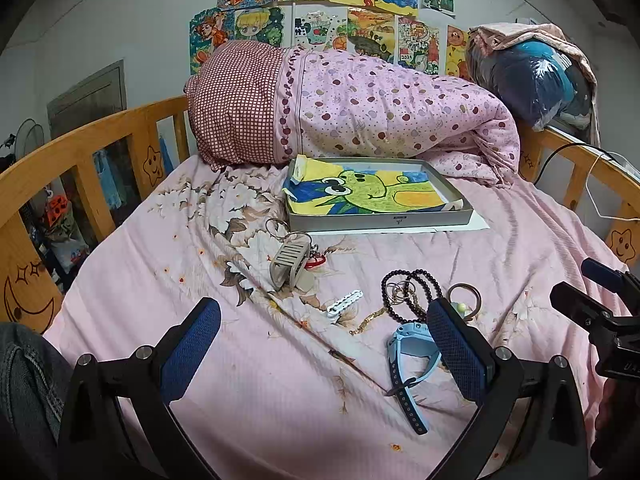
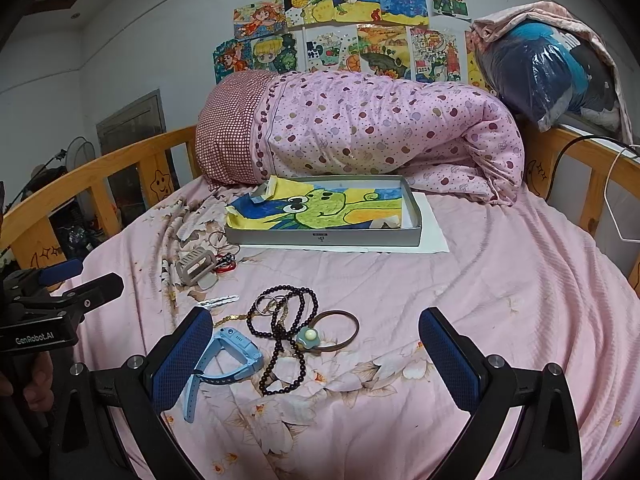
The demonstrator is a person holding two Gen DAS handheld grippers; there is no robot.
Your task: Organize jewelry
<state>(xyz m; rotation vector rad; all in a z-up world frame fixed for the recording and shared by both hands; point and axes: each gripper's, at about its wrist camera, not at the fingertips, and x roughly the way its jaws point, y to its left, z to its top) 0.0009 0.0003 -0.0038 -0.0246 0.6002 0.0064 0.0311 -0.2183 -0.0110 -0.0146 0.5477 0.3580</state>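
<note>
Jewelry lies on the pink bedsheet: a black bead necklace (image 2: 286,336) (image 1: 412,292), a blue watch (image 2: 228,360) (image 1: 412,360), a brown hair tie with a fried-egg charm (image 2: 336,330) (image 1: 464,296), a thin gold chain (image 1: 366,322), a white hair clip (image 1: 344,302) (image 2: 218,301) and a grey claw clip (image 1: 289,264) (image 2: 194,268) beside key rings. A shallow grey box (image 1: 380,222) (image 2: 324,236) lined with a frog drawing sits behind them. My left gripper (image 1: 324,340) is open above the sheet, left of the watch. My right gripper (image 2: 316,350) is open over the necklace and hair tie.
A rolled pink quilt (image 1: 380,116) lies behind the box. Wooden bed rails (image 1: 80,152) run along both sides. A white paper sheet (image 2: 432,232) lies under the box. A bagged bundle (image 2: 548,72) sits at the back right. Drawings hang on the wall.
</note>
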